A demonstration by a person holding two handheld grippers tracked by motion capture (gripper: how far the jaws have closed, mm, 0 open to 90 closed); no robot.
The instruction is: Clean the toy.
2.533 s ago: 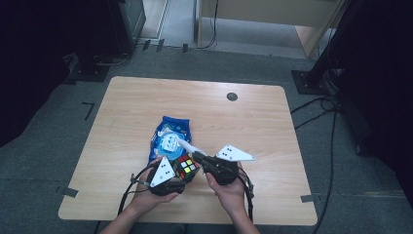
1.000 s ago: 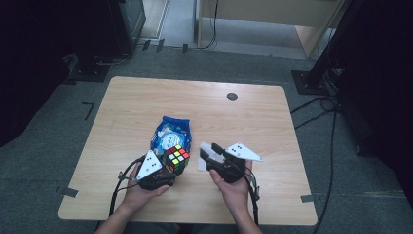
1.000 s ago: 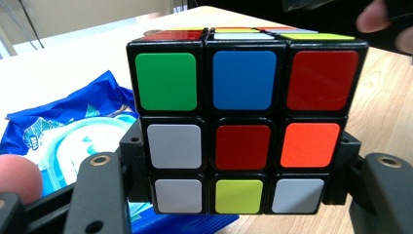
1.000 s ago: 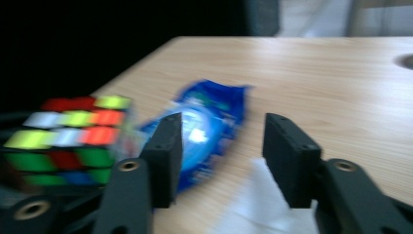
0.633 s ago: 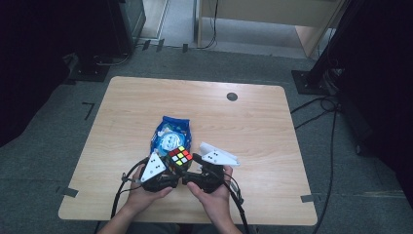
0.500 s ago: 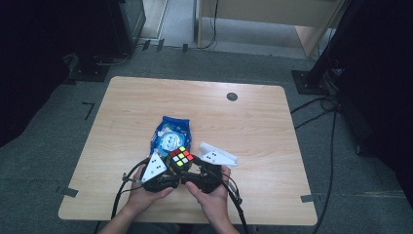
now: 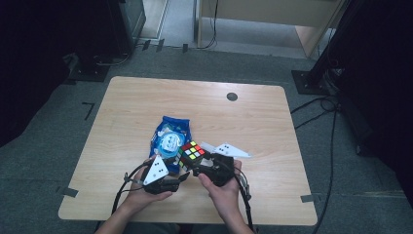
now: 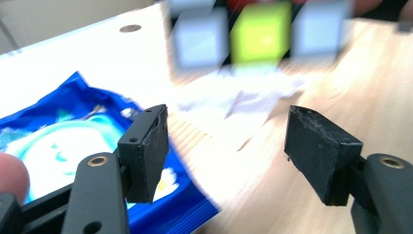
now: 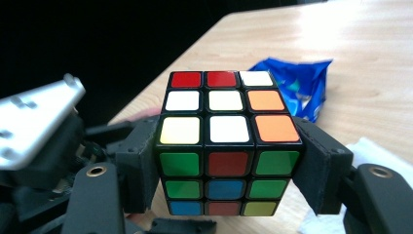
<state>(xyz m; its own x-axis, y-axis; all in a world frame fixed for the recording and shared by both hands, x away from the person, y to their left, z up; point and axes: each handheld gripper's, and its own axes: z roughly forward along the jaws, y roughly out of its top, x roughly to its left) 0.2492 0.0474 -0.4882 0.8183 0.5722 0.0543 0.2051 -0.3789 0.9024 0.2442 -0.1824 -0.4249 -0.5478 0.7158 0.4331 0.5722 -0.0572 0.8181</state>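
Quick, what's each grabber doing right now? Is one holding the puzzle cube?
Left gripper: open, nothing between its jaws.
Right gripper: closed on the puzzle cube, lifted off the table.

blue packet on table | white tissue beside | grommet

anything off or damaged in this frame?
Nothing damaged. The puzzle cube is scrambled, sitting square in the right gripper. A crumpled white tissue lies loose by the blue packet.
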